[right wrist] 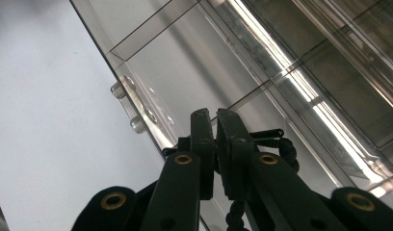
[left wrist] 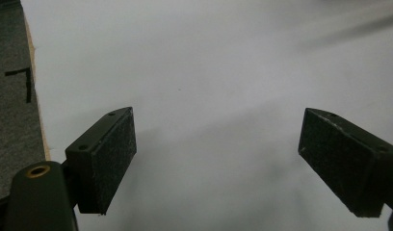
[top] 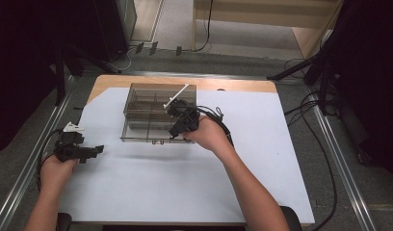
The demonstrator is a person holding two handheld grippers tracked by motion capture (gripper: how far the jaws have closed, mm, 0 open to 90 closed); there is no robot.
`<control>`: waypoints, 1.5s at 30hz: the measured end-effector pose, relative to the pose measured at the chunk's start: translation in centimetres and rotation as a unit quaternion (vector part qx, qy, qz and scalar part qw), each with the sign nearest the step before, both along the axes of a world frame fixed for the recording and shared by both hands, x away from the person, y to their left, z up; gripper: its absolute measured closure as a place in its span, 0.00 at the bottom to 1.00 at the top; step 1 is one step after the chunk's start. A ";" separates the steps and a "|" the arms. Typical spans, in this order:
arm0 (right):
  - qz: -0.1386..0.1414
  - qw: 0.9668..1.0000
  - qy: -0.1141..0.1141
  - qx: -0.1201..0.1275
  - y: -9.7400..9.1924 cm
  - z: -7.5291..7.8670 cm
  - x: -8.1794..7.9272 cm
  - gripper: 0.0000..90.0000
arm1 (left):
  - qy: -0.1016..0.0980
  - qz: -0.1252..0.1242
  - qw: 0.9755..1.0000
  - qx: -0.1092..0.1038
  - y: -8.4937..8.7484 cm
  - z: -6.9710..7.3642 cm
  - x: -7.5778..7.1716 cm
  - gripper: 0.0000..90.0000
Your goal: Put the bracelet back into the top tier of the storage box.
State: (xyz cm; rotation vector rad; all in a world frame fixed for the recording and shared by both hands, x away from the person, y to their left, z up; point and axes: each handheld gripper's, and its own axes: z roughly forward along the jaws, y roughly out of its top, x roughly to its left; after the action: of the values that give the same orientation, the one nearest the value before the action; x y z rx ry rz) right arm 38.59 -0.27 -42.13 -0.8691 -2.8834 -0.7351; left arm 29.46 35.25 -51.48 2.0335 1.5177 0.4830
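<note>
Smoky transparent plastic organiser box with inner dividers — sits on the white sheet covering the wooden tabletop, toward the far middle. Right gripper — held by the right hand at the box's near right edge, jaws pressed together above a compartment; nothing visible between them. Left gripper — in the left hand at the sheet's left edge, well apart from the box, jaws spread wide and empty over bare sheet.

Smoky clear organiser box w/ dividers; pale blue-grey mat; black grippers; tan table edge.
</note>
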 end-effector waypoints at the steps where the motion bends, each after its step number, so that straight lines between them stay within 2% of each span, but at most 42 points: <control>1: 0.000 1.000 0.000 0.000 0.0 0.0 0.0 0.96 | 0.000 0.000 1.000 0.000 0.0 0.0 0.0 0.16; 6: 0.004 1.000 0.007 -0.010 -0.1 -0.4 -0.1 0.96 | 0.002 -0.002 1.000 0.003 -0.1 0.0 0.1 0.16; 9: -0.004 1.000 0.007 -0.014 -0.4 -0.6 0.1 0.96 | 0.003 -0.002 1.000 0.003 -0.1 0.0 0.1 0.16; 12: -0.005 1.000 0.013 -0.005 -0.5 -0.9 0.3 0.96 | 0.001 -0.003 1.000 0.003 -0.1 0.0 0.2 0.16; 18: -0.002 1.000 0.010 -0.003 -0.6 -0.8 0.2 0.92 | 0.001 -0.005 1.000 0.002 -0.2 0.0 0.3 0.16; 20: -0.009 1.000 0.013 0.018 -1.1 -0.3 0.4 0.88 | 0.001 -0.005 1.000 0.001 -0.3 0.0 0.4 0.16; 21: -0.009 1.000 0.013 0.018 -1.1 -0.3 0.4 0.88 | 0.001 -0.006 1.000 0.002 -0.3 0.0 0.4 0.16; 26: -0.022 0.999 -0.002 0.038 -2.2 0.5 0.7 0.79 | 0.003 -0.007 1.000 0.003 -0.5 0.0 0.5 0.16; 32: -0.030 0.998 -0.018 0.047 -3.0 1.0 1.0 0.71 | 0.003 -0.011 1.000 0.003 -0.6 0.0 0.7 0.16; 36: -0.040 0.997 -0.019 0.057 -4.0 1.3 1.3 0.64 | 0.003 -0.013 1.000 0.002 -0.7 -0.1 0.7 0.16; 45: -0.047 0.997 -0.032 0.060 -5.5 1.6 1.6 0.59 | 0.002 -0.012 1.000 0.001 -0.7 -0.1 0.8 0.16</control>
State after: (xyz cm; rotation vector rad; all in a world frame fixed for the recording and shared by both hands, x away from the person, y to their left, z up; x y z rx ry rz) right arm 40.19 -5.75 -40.49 -0.9883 -2.8334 -0.9512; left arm 30.24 34.57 -51.54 2.0525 1.4942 0.4716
